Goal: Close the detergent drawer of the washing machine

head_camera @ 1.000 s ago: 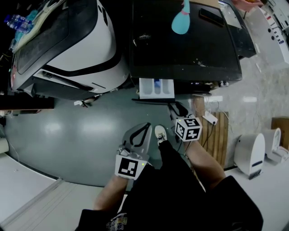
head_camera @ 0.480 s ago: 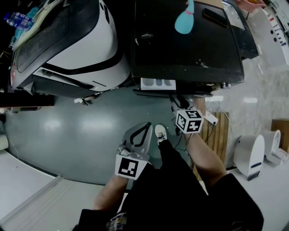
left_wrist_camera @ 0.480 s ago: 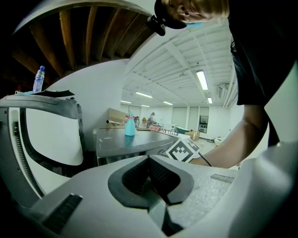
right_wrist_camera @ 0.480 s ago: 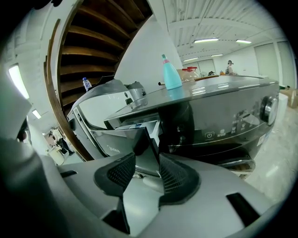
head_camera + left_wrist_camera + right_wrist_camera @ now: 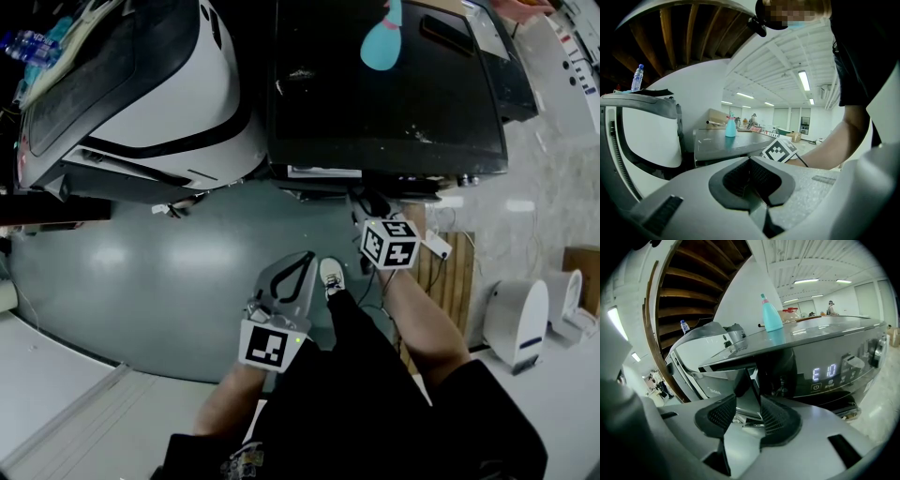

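The black washing machine fills the top of the head view. Its detergent drawer shows only as a thin pale strip along the front edge, almost flush. My right gripper reaches up to the drawer's right end. In the right gripper view the jaws stand part closed with the drawer's grey front wedged between the pads, beside the lit display. My left gripper hangs back over the floor, shut and empty.
A teal bottle and a dark flat object lie on the machine's top. A white machine stands to the left. A wooden pallet and a white appliance sit at right. The person's shoe is between the grippers.
The drawer has slid into the machine, from standing well out with its compartments showing to nearly flush. My right gripper moved toward the machine with it. The left gripper stayed put.
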`<action>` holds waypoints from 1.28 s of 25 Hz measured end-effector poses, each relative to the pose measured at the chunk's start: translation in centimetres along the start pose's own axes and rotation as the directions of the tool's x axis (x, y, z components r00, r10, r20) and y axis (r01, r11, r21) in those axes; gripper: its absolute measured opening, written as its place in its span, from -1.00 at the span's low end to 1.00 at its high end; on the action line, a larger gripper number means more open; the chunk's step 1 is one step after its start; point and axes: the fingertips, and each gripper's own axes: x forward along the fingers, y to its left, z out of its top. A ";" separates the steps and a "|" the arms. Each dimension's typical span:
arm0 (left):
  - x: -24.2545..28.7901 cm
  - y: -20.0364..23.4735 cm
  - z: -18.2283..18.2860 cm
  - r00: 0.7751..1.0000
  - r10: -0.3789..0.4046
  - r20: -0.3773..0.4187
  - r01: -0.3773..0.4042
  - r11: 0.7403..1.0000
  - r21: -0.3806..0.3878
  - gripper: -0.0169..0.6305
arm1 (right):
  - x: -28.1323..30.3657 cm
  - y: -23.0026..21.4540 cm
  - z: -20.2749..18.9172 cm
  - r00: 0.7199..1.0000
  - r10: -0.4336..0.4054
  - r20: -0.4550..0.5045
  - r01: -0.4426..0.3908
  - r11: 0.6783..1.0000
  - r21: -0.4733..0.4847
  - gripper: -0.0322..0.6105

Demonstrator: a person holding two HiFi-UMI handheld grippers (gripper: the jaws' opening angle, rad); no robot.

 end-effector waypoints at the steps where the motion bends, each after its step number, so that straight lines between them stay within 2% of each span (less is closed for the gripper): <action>1: 0.2 0.0 0.0 1.000 -0.001 0.000 0.001 1.000 0.000 -0.94 | 0.1 -0.1 0.1 1.000 0.000 0.000 0.000 1.000 0.001 -0.40; 18: 2.3 0.6 0.6 1.000 -0.005 -0.001 0.005 1.000 0.001 -0.94 | 1.6 -1.0 1.2 0.999 -0.045 0.000 0.045 0.995 0.083 -0.39; 23: 2.1 0.6 0.8 1.000 -0.004 0.002 0.004 1.000 0.003 -0.94 | 1.6 -1.0 1.3 0.996 -0.084 0.002 0.083 0.988 0.129 -0.38; 28: 1.3 0.7 0.7 1.000 0.001 0.004 -0.001 1.000 0.000 -0.94 | 1.7 -1.0 1.1 0.996 -0.090 0.007 0.086 0.975 0.205 -0.36; 32: 0.1 0.8 0.9 1.000 0.013 0.010 -0.013 1.000 -0.002 -0.94 | 1.3 -1.0 1.5 0.993 -0.114 0.012 0.110 0.977 0.181 -0.39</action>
